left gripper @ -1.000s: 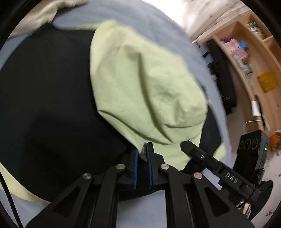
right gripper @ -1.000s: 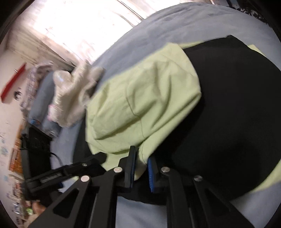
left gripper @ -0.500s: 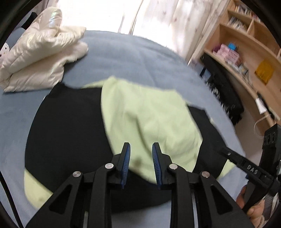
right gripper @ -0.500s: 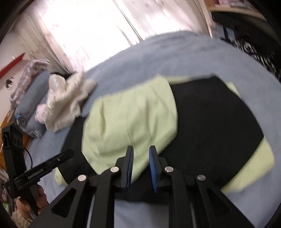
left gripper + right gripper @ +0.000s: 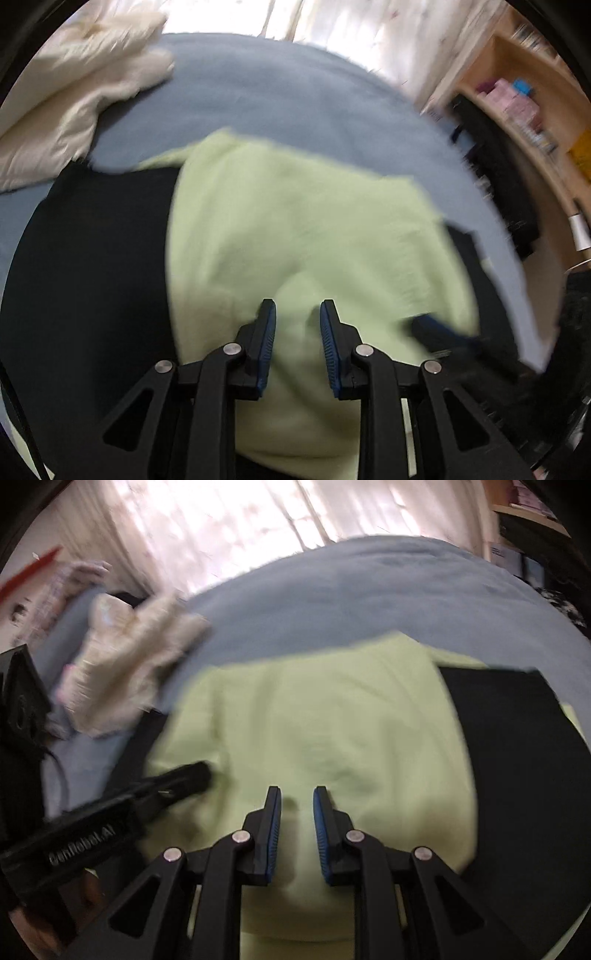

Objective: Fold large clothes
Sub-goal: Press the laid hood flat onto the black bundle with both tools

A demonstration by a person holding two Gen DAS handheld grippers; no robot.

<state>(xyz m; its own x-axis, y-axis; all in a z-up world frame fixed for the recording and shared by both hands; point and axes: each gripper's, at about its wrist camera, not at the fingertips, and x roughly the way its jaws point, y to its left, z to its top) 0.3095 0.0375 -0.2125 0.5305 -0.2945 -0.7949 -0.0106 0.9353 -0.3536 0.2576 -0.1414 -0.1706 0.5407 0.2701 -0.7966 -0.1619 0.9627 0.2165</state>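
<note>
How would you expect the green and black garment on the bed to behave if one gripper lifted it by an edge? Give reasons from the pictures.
The green and black garment would probably drape and sag, since its folded green panel lies soft and creased. It likely unfolds when lifted, as nothing pins the fold. On the blue bedcover, pushing would probably bunch it.

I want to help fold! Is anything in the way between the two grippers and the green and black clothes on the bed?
Nothing visible is. The left gripper and right gripper both sit open right over the green panel of the garment, with only air between. The white jacket lies off to the side on the blue bed.
</note>
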